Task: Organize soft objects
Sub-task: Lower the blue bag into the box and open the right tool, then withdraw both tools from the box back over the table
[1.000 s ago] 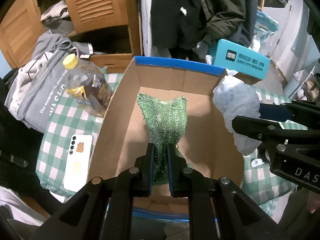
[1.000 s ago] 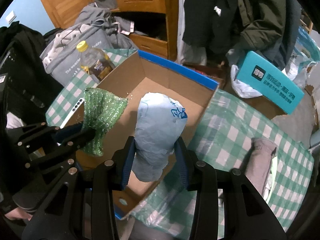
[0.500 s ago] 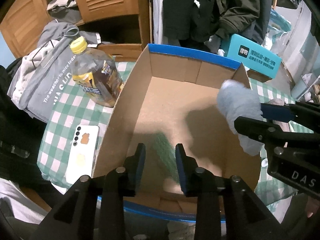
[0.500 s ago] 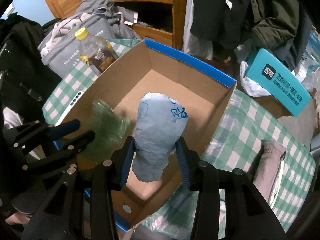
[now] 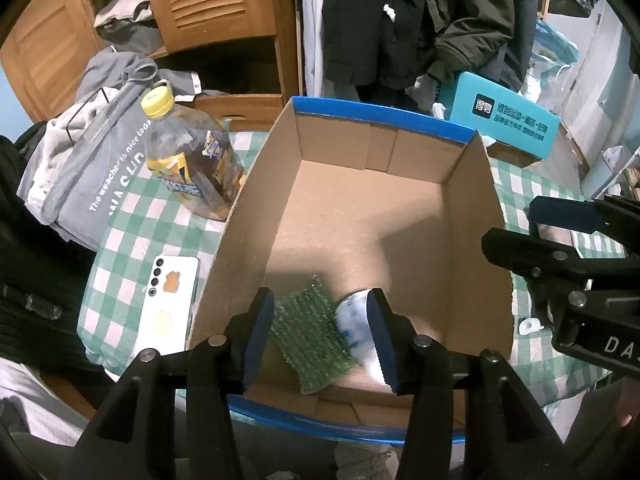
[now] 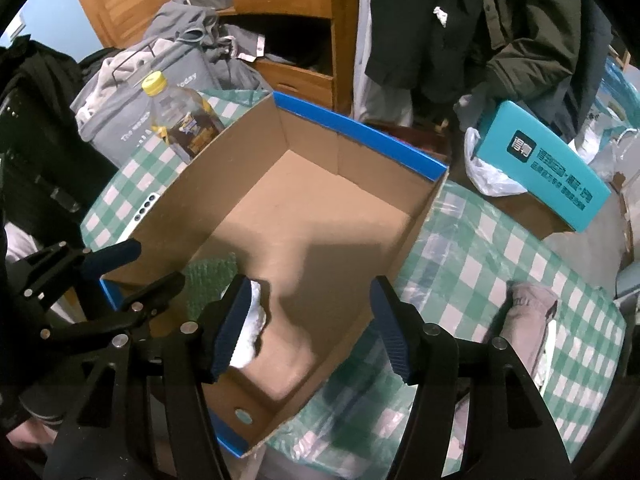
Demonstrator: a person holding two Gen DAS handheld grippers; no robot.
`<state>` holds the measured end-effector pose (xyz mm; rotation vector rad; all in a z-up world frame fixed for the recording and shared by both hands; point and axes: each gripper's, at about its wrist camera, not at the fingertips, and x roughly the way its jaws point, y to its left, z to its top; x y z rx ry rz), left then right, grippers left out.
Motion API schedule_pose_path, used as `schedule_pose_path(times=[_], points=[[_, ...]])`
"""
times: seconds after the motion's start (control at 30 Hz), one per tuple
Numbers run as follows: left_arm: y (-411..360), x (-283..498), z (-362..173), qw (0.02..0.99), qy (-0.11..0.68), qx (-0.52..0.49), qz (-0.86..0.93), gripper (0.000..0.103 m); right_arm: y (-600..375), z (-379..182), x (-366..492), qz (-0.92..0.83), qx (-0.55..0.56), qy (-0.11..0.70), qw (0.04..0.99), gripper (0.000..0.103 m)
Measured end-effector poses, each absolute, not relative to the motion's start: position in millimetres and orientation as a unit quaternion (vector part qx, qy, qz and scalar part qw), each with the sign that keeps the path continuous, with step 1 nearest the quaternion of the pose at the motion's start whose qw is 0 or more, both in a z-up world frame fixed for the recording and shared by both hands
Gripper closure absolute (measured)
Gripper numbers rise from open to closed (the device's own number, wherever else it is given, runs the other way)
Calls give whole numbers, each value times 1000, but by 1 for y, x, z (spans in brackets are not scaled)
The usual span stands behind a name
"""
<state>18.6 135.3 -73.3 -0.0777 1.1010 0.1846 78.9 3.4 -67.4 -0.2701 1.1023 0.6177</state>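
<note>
A green mesh cloth (image 5: pixel 314 342) lies on the floor of the cardboard box (image 5: pixel 256 208), at its near end. Beside it on the right lies a pale blue bundle (image 5: pixel 358 330). My left gripper (image 5: pixel 320 338) hangs above both with its jaws opening and nothing pressed between them. In the right wrist view the green cloth (image 6: pixel 212 280) and the pale bundle (image 6: pixel 250 328) show low in the box (image 6: pixel 416 224), partly hidden by the fingers. My right gripper (image 6: pixel 310 326) is over the box's near corner, jaws opening, nothing between them. It also shows at the right of the left wrist view (image 5: pixel 516 226).
A checked green tablecloth (image 6: pixel 480 256) covers the table. Left of the box stand a yellow-capped bottle (image 5: pixel 188 160), a white phone (image 5: pixel 170 306) and a grey bag of clothes (image 5: pixel 88 168). A folded pinkish cloth (image 6: pixel 528 328) lies to the right. A teal box (image 6: pixel 548 168) sits behind.
Both grippers opened. The green cloth dropped from the left gripper and the pale blue bundle from the right gripper; both now lie on the box floor.
</note>
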Motion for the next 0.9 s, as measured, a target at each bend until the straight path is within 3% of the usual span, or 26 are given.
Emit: schedule_pose_path(times=[0.27, 0.63, 0.9], points=[[125, 20, -69, 851, 519, -26, 81, 47, -12, -65, 78, 279, -123, 511, 804, 34], [104, 23, -66, 852, 518, -6, 72, 39, -39, -62, 76, 264, -116, 510, 811, 34], [85, 26, -66, 851, 522, 1, 56, 38, -60, -59, 74, 255, -112, 506, 817, 30]])
